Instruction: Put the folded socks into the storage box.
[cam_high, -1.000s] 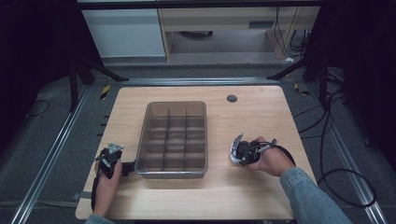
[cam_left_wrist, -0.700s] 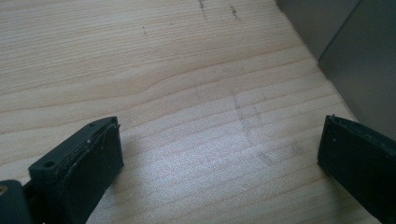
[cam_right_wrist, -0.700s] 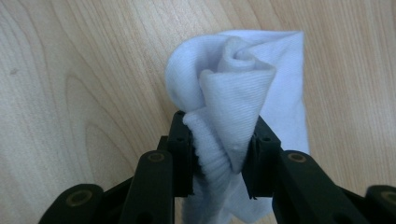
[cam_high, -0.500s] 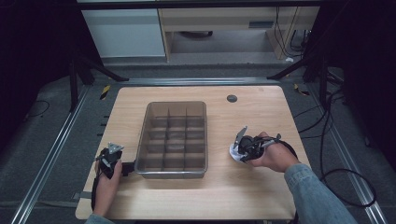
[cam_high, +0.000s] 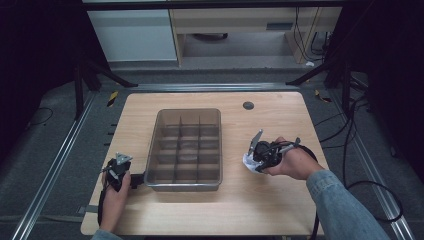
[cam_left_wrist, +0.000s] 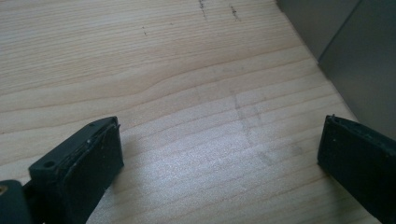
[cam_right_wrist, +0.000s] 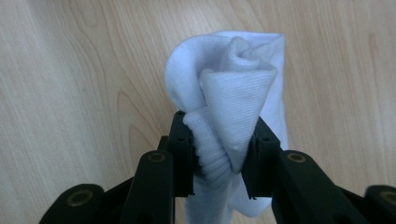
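Since the earlier frame, the right gripper had risen slightly above the counter with the sock pinched in it, while the left gripper had kept its place by the near left corner of the bin. Right gripper view: the jaws were closed most of the way and clamped the sock from both sides, the cloth bulging between the two black pads. The sock was white, of fine ribbed knit, rolled or folded into a loose bundle; its layers curled into a spiral at the top, a ribbed edge was squeezed between the pads, and a further length hung below them. Behind it lay pale wood grain of the counter, and whether the sock's lower end touched the wood could not be told. High view: the sock showed as a small white lump at the tip of the right gripper, to the right of the bin and well apart from it, over the right half of the counter. Left gripper view: the jaws of the left gripper stood wide apart with bare wood between them and held nothing; the grey wall of the bin stood at the upper right. The bin was grey, rectangular and divided into compartments.
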